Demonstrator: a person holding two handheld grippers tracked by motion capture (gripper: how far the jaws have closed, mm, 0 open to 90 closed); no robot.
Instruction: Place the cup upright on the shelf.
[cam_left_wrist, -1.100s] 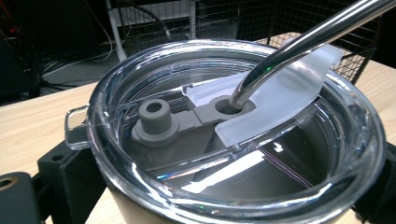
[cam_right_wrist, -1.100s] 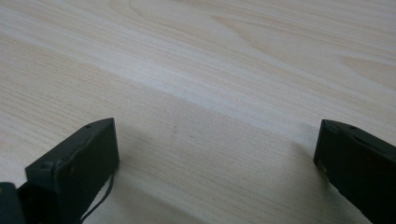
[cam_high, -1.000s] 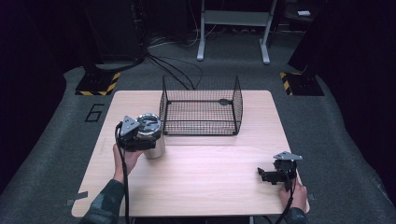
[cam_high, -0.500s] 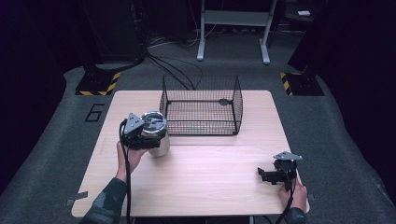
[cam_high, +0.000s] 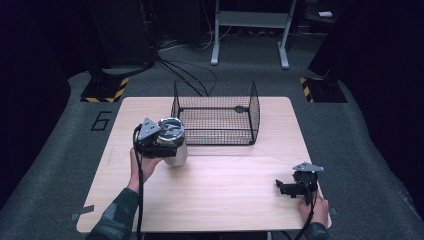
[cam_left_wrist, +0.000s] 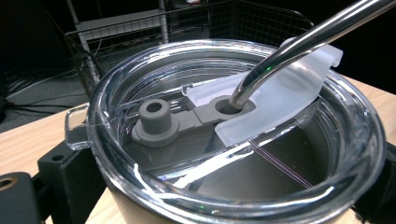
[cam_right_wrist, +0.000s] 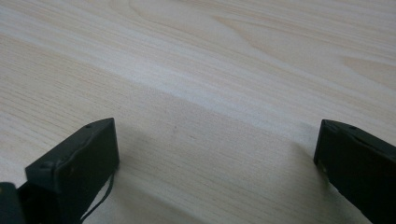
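A steel tumbler with a clear lid and a metal straw is at the left of the wooden table, just in front of the basket's left corner. My left gripper is shut on the tumbler, one black jaw on each side of its body below the lid. Whether the tumbler's base touches the table I cannot tell. Near the table's front right corner my right gripper rests low over the wood. In the right gripper view it is open, with bare wood between its jaws.
A black wire basket, open on top, stands at the back middle of the table; its mesh rises right behind the tumbler. Dark floor, cables and a metal stand lie beyond the table's far edge.
My left gripper has carried the tumbler a little to the right, closer to the basket's left corner. The right gripper has stayed where it was.
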